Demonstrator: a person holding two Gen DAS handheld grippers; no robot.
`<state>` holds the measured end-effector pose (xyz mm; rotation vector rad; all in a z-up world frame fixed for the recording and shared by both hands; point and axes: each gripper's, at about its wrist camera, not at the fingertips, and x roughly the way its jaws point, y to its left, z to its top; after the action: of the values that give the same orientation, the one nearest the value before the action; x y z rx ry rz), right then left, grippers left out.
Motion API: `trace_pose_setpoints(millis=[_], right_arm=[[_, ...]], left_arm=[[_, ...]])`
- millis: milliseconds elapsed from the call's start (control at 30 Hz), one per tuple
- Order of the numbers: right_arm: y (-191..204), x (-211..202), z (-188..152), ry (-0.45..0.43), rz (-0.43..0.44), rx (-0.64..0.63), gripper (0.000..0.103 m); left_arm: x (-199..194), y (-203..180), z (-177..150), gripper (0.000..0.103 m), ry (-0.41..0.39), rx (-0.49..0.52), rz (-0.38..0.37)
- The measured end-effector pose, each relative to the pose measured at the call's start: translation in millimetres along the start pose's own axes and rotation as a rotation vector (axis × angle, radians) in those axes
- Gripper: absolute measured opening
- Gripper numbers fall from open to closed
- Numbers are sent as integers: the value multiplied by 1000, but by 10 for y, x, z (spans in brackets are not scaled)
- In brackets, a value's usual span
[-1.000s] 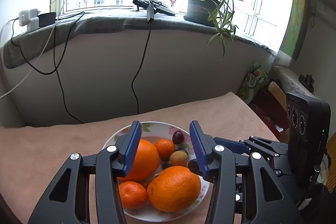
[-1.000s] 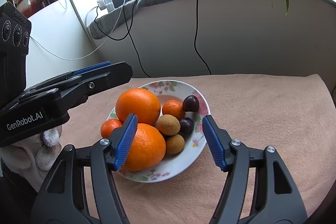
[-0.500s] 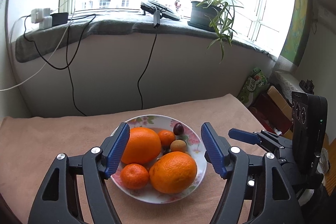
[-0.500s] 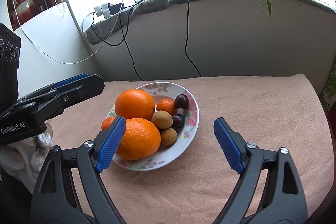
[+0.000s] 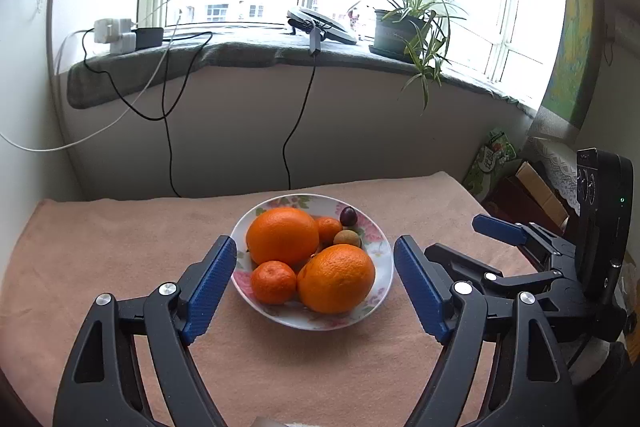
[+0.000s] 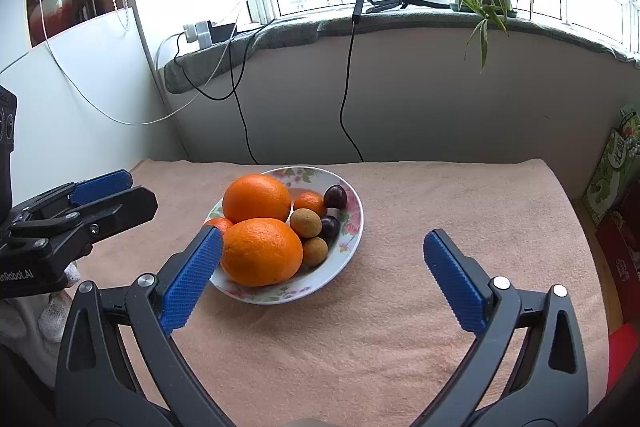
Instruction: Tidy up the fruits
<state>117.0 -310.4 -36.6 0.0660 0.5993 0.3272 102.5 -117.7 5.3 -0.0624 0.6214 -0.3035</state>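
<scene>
A floral plate (image 5: 376,247) (image 6: 352,227) on the pink cloth holds two big oranges (image 5: 336,277) (image 6: 260,251), two small mandarins (image 5: 274,281), brown longans (image 6: 306,223) and dark plums (image 6: 335,195). My left gripper (image 5: 314,281) is open and empty, just in front of the plate and above the cloth. My right gripper (image 6: 320,263) is open and empty, in front of the plate and to its right. Each gripper shows at the edge of the other's view.
The pink cloth (image 6: 440,211) covers the table. A wall with hanging cables (image 5: 296,131) and a windowsill with a potted plant (image 5: 404,31) stand behind. Boxes and a green bag (image 5: 492,163) sit off the table's right edge.
Both grippers have pulled back and up from the plate and their jaws have opened wider. The fruit has not moved.
</scene>
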Motion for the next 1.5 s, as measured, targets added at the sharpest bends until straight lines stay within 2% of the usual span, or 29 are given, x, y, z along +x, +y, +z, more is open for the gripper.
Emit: trace_pose_setpoints(millis=[567, 1500], right_arm=[[9, -196, -101, -10, -20, 37, 103], [52, -129, -116, 18, -16, 34, 103]], left_arm=[[-282, 135, -205, 82, -3, -53, 47], [-404, 191, -232, 82, -34, -39, 60]])
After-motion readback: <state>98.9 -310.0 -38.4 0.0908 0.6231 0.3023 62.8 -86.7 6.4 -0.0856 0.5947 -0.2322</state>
